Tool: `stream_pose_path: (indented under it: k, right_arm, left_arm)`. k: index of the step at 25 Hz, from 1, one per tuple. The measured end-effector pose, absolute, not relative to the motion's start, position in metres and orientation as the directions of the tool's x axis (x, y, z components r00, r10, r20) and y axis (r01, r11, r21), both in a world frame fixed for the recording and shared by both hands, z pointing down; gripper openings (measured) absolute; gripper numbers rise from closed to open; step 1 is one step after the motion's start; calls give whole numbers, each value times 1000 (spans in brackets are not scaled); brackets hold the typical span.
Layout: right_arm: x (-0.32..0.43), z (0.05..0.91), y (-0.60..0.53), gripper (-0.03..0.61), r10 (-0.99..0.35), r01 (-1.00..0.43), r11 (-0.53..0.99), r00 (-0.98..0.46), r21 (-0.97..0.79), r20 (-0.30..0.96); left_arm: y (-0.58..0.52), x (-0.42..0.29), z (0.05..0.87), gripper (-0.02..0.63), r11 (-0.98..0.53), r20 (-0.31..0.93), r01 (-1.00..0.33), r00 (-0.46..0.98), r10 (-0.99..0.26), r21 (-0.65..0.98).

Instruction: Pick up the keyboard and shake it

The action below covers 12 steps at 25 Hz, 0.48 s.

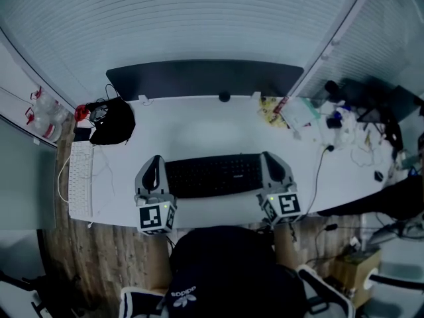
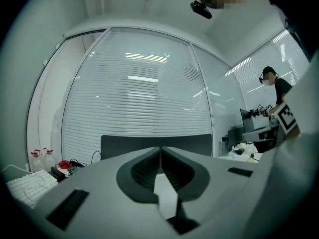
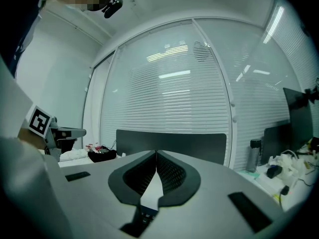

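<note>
The black keyboard (image 1: 213, 174) lies flat on the white desk (image 1: 199, 128), near the front edge. My left gripper (image 1: 156, 159) stands at the keyboard's left end and my right gripper (image 1: 266, 156) at its right end. Both point away from me. In the left gripper view the left gripper (image 2: 160, 148) has its jaw tips touching, with nothing between them. The right gripper (image 3: 156, 152) is shut the same way in its own view, and a few of the keyboard's keys (image 3: 143, 216) show below its jaws. Neither gripper holds the keyboard.
A white keyboard (image 1: 81, 181) lies at the desk's left end, behind it a black bag (image 1: 112, 121). A dark panel (image 1: 205, 78) stands along the back edge. Clutter and cables (image 1: 331, 121) cover the right side. A person (image 2: 274, 91) stands far off at the right.
</note>
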State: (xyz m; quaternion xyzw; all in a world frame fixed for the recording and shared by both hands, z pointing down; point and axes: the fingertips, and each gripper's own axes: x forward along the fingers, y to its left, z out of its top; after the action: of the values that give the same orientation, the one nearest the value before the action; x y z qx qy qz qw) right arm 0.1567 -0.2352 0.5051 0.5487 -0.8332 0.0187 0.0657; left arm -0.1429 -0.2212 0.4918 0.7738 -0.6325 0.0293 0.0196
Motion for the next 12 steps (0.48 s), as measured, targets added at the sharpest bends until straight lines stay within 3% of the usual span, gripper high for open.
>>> stream_pose_path:
  k: [4, 5, 7, 12]
  right_arm:
    - [162, 517, -239, 8, -911, -924, 382, -380, -15, 159]
    - [164, 524, -240, 25, -907, -924, 382, -380, -30, 182]
    - [168, 544, -240, 124, -892, -923, 381, -384, -60, 239]
    - [181, 589, -241, 137, -861, -929, 365, -360, -58, 358]
  left_arm:
    - [-220, -150, 507, 25, -208, 120, -978, 207, -971, 7]
    - [-220, -152, 512, 59, -214, 143, -977, 214, -966, 14]
    - [-218, -156, 526, 108, -222, 197, -975, 223, -955, 30]
    - [-212, -165, 573, 168, -221, 329, -971, 238, -914, 90]
